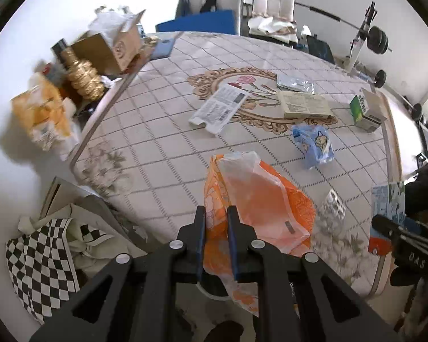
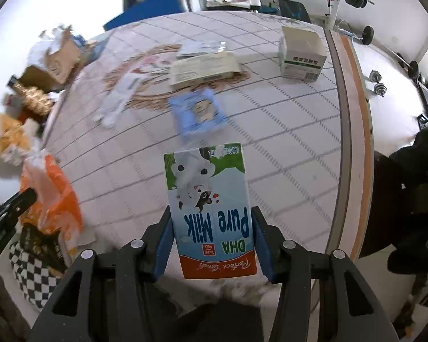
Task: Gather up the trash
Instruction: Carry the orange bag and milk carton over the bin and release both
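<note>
Left gripper (image 1: pixel 216 216) is clamped tight on the orange plastic bag (image 1: pixel 259 208), a fold of the film pinched between its two blue-lined fingers (image 1: pixel 200 228), with the bag spilling up over the table edge toward one o'clock of the grip. Over on the right, the right gripper (image 2: pixel 211 228) is gripping a milk carton (image 2: pixel 209 211), one pad pressed to each side, the carton held upside down so its "Pure Milk" print reads inverted. In the left wrist view that same carton (image 1: pixel 388 202) peeks in at four o'clock from the centre, beside the dark tip of the right gripper.

Plenty of litter on the tablecloth (image 1: pixel 162 131). A blue snack wrapper (image 2: pixel 198 111) lies at twelve o'clock of the carton, close beyond its far end. Further up, a flat beige box (image 2: pixel 204 67) sits on the floral medallion, with a white printed leaflet (image 2: pixel 119 99) at its eight o'clock. A green-and-white box (image 2: pixel 302 52), lid flaps up, stands at two o'clock near the table's right rim. In the left wrist view, a blister pack of pills (image 1: pixel 331 208) rests just to the right of the orange bag. A checkered bag (image 1: pixel 45 259) slumps below the table at eight o'clock.
</note>
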Demonstrator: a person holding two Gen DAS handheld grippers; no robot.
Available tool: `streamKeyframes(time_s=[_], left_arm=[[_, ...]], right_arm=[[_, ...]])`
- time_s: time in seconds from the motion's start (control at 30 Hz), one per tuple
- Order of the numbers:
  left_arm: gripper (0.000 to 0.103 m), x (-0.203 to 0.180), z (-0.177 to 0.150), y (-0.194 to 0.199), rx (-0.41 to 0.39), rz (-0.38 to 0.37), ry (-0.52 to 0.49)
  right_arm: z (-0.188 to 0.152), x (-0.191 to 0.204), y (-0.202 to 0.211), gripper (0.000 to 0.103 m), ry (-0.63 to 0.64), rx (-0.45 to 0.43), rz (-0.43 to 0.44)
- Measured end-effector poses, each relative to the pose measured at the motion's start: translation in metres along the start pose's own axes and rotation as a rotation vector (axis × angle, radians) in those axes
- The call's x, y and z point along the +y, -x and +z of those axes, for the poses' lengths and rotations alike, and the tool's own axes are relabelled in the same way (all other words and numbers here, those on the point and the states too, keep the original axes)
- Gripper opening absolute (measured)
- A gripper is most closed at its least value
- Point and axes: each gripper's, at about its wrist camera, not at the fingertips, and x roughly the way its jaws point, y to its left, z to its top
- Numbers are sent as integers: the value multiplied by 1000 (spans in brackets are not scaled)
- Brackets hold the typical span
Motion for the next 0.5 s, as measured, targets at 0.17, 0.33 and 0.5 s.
streamKeyframes(time_s=[0.17, 0.33, 0.5], left_arm=[[11, 29, -50, 14, 2, -15, 12], [11, 52, -104, -10, 89, -14, 26], [11, 69, -158, -74, 230, -14, 54]], right_arm=[[-68, 30, 17, 53, 10, 8, 18], [-132, 55, -8, 53, 24, 71, 22], [-188, 70, -76, 53, 51, 209, 3]])
